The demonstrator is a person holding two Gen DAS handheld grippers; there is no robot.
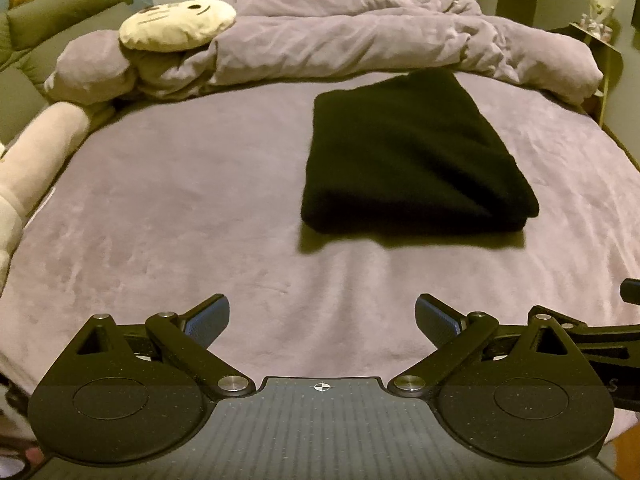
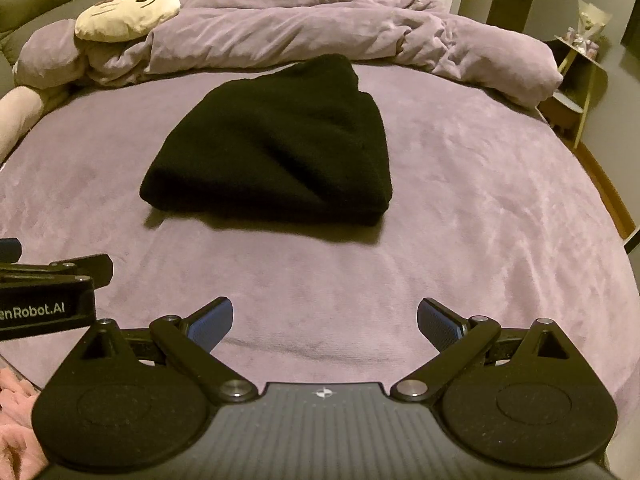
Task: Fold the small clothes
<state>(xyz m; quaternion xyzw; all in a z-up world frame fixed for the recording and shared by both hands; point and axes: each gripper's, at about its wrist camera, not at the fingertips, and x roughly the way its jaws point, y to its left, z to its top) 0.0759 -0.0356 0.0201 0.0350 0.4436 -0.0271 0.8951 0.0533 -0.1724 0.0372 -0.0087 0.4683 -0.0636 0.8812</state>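
A black garment (image 1: 412,156) lies folded into a thick rectangle on the purple bed sheet (image 1: 180,208), right of centre in the left wrist view and left of centre in the right wrist view (image 2: 276,148). My left gripper (image 1: 322,316) is open and empty, held above the sheet well short of the garment. My right gripper (image 2: 325,320) is open and empty too, also short of the garment. The left gripper's body shows at the left edge of the right wrist view (image 2: 48,292).
A bunched purple duvet (image 1: 360,40) runs along the far side of the bed. A cream face cushion (image 1: 176,24) rests on it at the far left. A pale bolster (image 1: 36,152) lies along the left edge. A small side table (image 2: 576,80) stands at the right. Pink fabric (image 2: 16,420) shows at the lower left.
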